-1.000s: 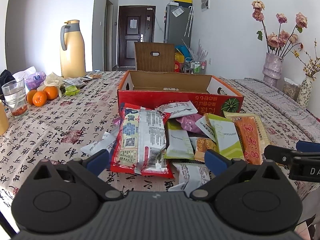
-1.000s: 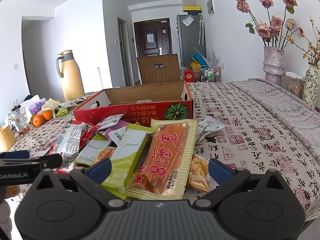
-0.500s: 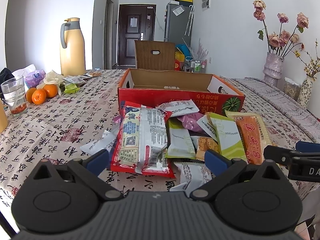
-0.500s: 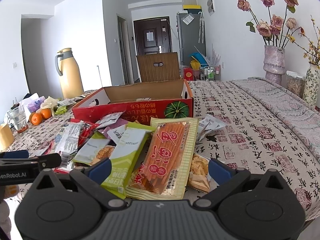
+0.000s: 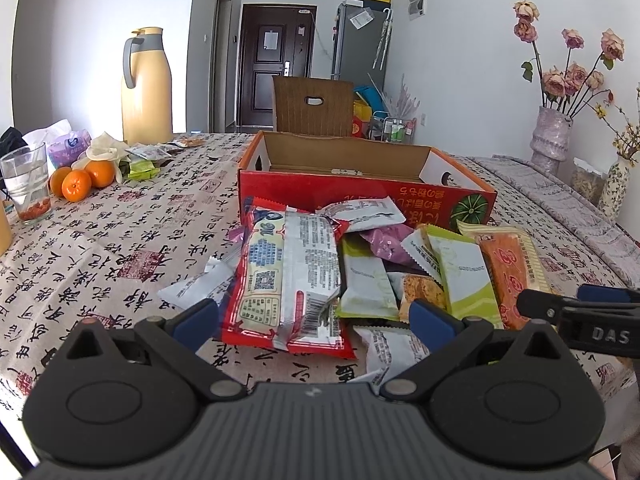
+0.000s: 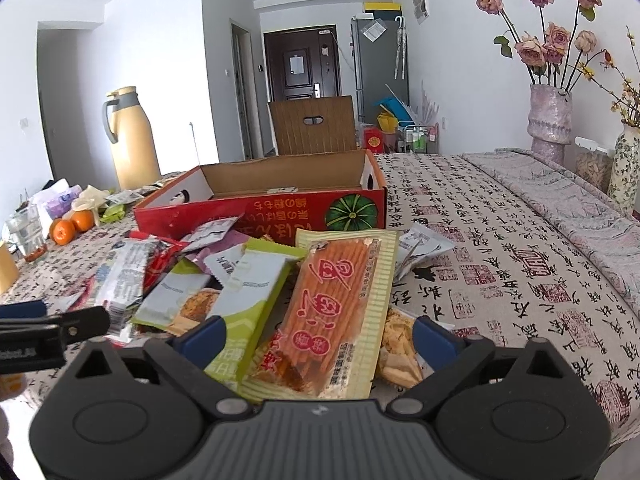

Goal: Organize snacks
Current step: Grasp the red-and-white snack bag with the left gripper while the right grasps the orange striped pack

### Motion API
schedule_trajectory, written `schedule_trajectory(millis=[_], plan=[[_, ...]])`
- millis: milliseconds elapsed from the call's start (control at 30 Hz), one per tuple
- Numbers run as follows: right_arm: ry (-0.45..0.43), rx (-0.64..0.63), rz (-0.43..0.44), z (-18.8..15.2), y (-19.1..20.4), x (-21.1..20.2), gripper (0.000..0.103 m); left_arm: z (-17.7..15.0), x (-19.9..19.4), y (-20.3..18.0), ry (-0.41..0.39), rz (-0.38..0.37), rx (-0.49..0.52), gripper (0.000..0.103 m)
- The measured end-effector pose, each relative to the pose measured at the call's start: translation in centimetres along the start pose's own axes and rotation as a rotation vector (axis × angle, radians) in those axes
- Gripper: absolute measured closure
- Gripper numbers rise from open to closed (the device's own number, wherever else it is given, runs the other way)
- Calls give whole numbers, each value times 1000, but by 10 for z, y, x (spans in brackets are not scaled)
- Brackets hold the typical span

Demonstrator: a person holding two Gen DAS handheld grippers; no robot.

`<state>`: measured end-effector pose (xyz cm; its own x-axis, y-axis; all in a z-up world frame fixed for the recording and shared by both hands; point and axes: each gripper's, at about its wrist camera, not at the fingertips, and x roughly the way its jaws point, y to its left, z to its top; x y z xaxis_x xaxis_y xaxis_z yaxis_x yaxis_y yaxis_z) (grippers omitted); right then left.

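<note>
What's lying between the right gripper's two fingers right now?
In the right wrist view, the orange snack packet and a green packet's end lie between the closing fingers, untouched.

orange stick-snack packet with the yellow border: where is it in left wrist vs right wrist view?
Left wrist: orange snack packet lies at the right end of the pile, beside the green packet.
Right wrist: same packet lies low in the middle, between the open fingers of the right gripper, whose jaws are closing; pads not touching it.
Shared landmark: red box behind the pile.
</note>
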<state>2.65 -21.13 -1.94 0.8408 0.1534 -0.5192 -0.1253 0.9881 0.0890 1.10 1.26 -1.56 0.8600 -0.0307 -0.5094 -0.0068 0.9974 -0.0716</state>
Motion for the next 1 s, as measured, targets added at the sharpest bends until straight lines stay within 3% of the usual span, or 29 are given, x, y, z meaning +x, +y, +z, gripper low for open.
schedule_trajectory(millis=[133,333,700,1000], plan=[[13,-7,-11,4,0,16,19,2,6,3,6,10,-6,0],[21,-14,-28,7,0,35,20,3,15,7,17,18,-12,0],[19,-171,-110,-2,20,54,30,2,27,8,39,25,-14,0],[22,-171,-67,-3,17,54,58,2,27,7,38,27,-13,0]])
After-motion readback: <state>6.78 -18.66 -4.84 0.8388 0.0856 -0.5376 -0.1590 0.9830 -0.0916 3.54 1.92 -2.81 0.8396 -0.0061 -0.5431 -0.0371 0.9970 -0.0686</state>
